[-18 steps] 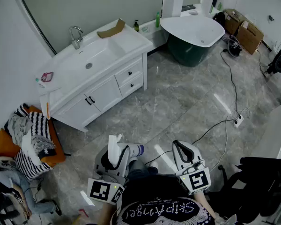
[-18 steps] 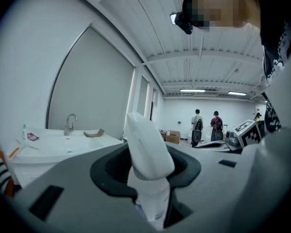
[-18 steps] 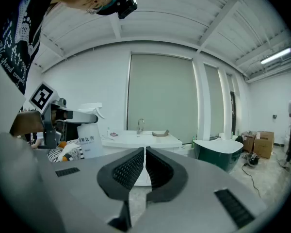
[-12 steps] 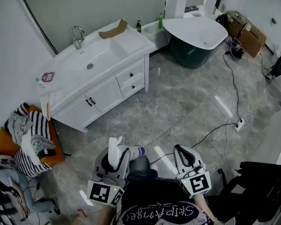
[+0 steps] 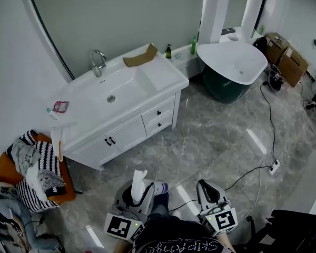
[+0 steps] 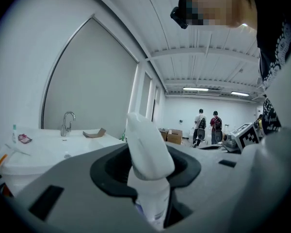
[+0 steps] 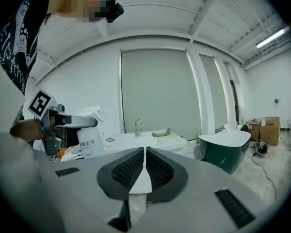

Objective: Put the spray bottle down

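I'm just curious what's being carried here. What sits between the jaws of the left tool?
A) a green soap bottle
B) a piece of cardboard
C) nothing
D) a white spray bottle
D: the left gripper view shows the white spray bottle clamped between the jaws of the left tool.

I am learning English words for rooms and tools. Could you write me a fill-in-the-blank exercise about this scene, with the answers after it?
The left gripper holds a ____ spray bottle.
The right gripper is shut and holds ____.
The bathtub is white inside and dark ____ outside.
Missing words: white; nothing; green.
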Demonstrator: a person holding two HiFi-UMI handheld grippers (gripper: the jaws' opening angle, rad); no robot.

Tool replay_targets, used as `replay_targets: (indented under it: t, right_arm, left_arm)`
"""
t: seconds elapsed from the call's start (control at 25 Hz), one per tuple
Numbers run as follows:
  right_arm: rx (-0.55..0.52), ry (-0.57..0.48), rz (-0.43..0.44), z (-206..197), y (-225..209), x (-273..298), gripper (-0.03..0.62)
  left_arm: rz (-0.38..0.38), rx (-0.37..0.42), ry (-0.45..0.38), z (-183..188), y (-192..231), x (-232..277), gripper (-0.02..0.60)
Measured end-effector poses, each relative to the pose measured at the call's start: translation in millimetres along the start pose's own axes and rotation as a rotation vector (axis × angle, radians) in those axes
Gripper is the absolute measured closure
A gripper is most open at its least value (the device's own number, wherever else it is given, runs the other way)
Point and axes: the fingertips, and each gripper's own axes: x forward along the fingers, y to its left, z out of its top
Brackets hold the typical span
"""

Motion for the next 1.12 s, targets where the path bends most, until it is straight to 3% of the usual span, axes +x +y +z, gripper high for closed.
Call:
replay_targets:
  t: [0.28,0.48,0.84,1.12]
  right_arm:
    - [-0.018,-0.018,-0.050,34.6,-19.3,84.1,0.567]
    - [-0.007,-0.019,-0.075,40.1,-23.2,119.7,0.566]
    - [0.011,0.004,-0.132,41.0,-53.8,144.0,0.566]
    - [0.005,0.027,-0.072,44.9,-87.7,186.9,0.566]
  left_arm:
    - [-0.049,0.007,-0.032,37.3,62.2,56.3,0.426]
    - [-0.053,0.053,-0.050,56.3,100.4,83.9,0.426]
    - [-0.071,0.013,-0.027,55.7,117.7,117.2,0.426]
    - [-0.032,-0.017,-0.021,60.3,130.6,162.0,0.425]
